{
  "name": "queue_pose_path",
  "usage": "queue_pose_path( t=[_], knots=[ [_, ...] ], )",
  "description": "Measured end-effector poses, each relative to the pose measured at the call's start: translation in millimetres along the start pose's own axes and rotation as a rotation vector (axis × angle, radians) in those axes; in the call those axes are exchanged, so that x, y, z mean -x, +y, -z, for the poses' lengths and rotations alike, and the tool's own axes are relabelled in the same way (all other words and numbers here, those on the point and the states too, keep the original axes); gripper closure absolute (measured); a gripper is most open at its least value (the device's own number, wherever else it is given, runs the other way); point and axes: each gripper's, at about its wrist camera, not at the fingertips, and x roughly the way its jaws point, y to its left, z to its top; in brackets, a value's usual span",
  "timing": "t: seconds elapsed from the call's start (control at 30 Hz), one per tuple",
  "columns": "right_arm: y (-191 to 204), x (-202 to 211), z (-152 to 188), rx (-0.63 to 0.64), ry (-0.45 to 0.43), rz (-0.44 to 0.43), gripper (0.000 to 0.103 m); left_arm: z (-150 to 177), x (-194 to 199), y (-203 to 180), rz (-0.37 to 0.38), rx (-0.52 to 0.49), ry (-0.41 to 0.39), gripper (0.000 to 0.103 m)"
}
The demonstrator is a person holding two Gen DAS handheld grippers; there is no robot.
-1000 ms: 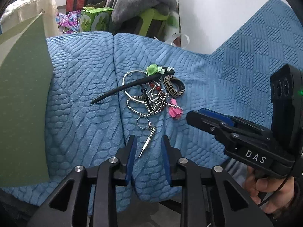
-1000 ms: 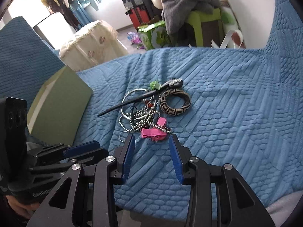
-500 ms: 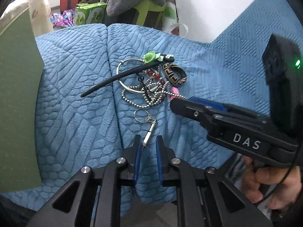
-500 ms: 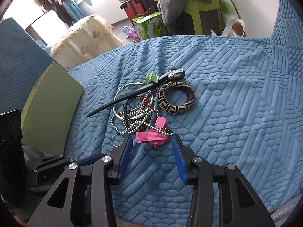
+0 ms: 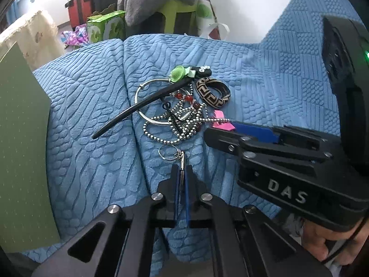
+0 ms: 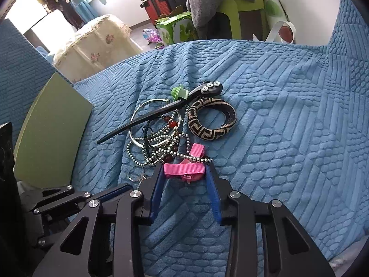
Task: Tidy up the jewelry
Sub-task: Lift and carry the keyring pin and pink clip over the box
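Left wrist view: my left jaws [image 5: 181, 180] are clamped shut on the slim silver metal pendant [image 5: 182, 161], its long axis running straight away from me towards its key ring [image 5: 168, 152] on the blue quilted bedcover [image 5: 265, 73]. My right jaws [image 6: 184, 175] are closing around the pink ribbon hair clip [image 6: 184, 169], lying crosswise between them.

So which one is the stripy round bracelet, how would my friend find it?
Look at the blue quilted cover and find the jewelry pile in the middle. On the right edge of that pile, just below the jewelled head of the long black hair stick, lies the woven bangle. It is the only thick ring, with a black and tan pattern; the other ring is thin silver.
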Motion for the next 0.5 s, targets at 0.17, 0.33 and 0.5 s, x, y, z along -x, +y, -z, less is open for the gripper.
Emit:
queue_pose_path(
  t=[0.17, 0.33, 0.5],
  knots=[
    [-5, 9, 3, -0.034, 0.035, -0.002, 0.07, 2, 12, 11, 0.02, 0.069, -0.018, 0.102],
    [-4, 13, 10, -0.048, 0.081, -0.015, 0.07, 6, 29, 23, 0.043, 0.132, -0.034, 0.102],
    [7, 13, 28, -0.022, 0.151, -0.011, 0.07, 11, 46, 34, 0.048, 0.17, -0.042, 0.102]
  ],
)
